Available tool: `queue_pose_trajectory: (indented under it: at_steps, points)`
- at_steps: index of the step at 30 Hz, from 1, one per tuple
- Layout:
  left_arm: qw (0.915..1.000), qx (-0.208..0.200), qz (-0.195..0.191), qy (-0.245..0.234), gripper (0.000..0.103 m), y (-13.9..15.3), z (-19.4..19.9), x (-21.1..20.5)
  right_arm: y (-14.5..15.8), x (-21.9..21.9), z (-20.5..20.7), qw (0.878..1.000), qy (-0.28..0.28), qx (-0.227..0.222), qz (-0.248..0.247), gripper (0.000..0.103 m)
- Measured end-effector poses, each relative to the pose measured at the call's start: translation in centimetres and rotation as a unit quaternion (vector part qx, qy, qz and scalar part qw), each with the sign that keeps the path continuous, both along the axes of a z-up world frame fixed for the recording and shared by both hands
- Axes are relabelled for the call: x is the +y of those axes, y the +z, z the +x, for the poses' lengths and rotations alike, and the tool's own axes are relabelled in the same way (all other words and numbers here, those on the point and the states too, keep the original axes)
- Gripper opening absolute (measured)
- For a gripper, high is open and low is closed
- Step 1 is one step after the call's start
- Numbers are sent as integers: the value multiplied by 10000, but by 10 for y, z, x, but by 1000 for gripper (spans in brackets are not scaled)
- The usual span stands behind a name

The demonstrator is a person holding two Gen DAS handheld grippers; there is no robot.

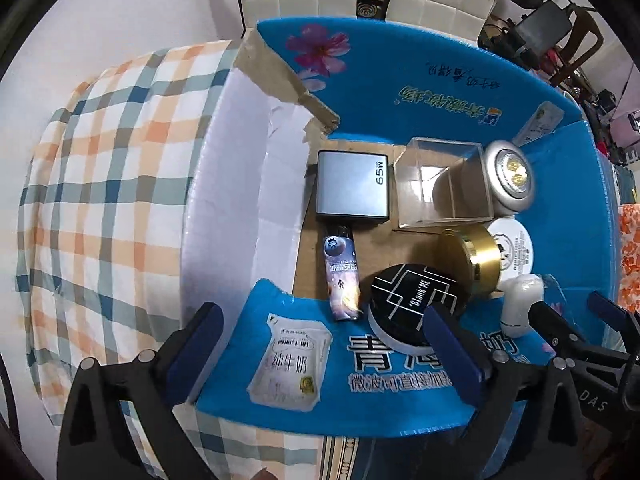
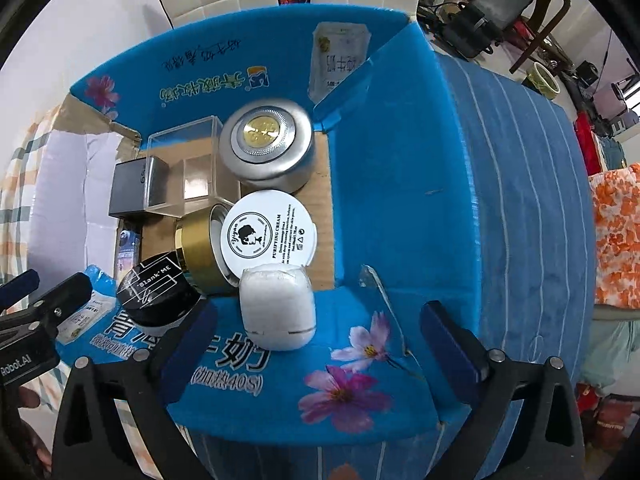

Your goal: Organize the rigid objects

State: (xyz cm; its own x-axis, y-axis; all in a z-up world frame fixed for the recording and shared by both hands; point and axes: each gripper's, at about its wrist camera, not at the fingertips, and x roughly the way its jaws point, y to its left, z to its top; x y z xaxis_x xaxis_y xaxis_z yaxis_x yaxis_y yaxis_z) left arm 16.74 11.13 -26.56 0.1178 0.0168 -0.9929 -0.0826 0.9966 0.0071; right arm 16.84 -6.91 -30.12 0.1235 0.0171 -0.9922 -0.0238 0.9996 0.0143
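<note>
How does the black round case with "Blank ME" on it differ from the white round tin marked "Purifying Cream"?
The black "Blank ME" case has a dark lid with white geometric lines; the white "Purifying Cream" tin has a white lid with a round logo and small black text. The black case rests on the box's near blue flap, tilted; the white tin sits deeper inside, beside the gold jar. Both are flat and round.

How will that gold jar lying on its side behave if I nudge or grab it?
The gold jar lies on its side, so a nudge would probably roll it, though the white cream tin and black Blank ME compact touching it may block that. Its shiny metallic wall looks slippery; grip it across the flat ends.
</note>
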Motion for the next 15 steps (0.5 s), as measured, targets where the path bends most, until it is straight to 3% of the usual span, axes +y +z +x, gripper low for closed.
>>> queue_pose_trajectory:
  at_steps: [3,12,15]
  points:
    - [9998,-186,24,6,102,31,-9,-7,27,-11,-11,9999,4,-112,112,103]
    - [9947,-1019,129,-49,102,145,-58,-27,150,-29,-65,9957,17,-808,454,103]
    - [9929,-1176,173,-80,102,171,-72,-31,187,-33,-83,9933,-3,-1013,564,103]
